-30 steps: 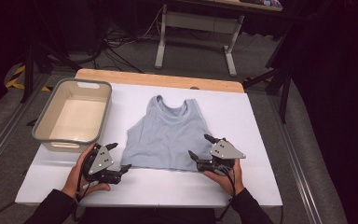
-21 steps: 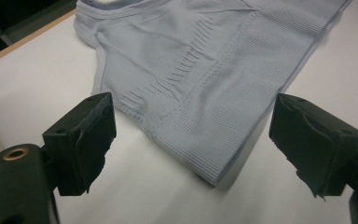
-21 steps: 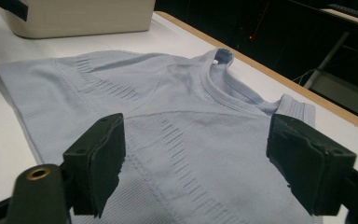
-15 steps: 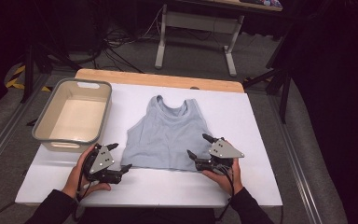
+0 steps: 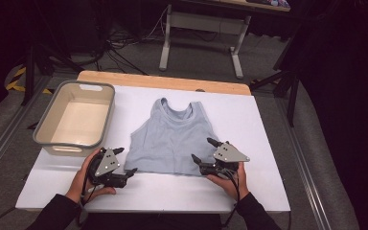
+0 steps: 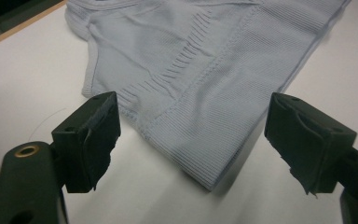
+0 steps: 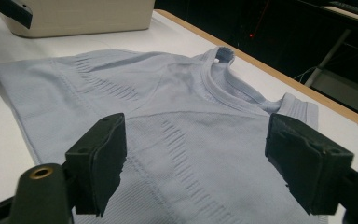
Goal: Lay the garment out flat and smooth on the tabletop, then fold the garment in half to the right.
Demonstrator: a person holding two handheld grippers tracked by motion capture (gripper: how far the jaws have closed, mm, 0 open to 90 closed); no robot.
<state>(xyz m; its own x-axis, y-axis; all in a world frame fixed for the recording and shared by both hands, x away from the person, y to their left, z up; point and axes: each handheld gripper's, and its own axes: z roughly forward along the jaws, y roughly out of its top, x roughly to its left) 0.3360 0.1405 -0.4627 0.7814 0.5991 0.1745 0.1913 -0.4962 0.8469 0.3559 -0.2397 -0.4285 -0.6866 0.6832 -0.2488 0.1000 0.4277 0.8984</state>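
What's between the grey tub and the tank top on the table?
Nothing: in the high view only bare white table separates the grey tub from the light blue tank top; they lie apart.

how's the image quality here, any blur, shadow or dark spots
High view: soft and grainy, white table bright, surroundings dark. Left gripper view: the top's ribbing is sharp, its hem throws a shadow, near jaws slightly soft. Right gripper view: top crisp, background black.
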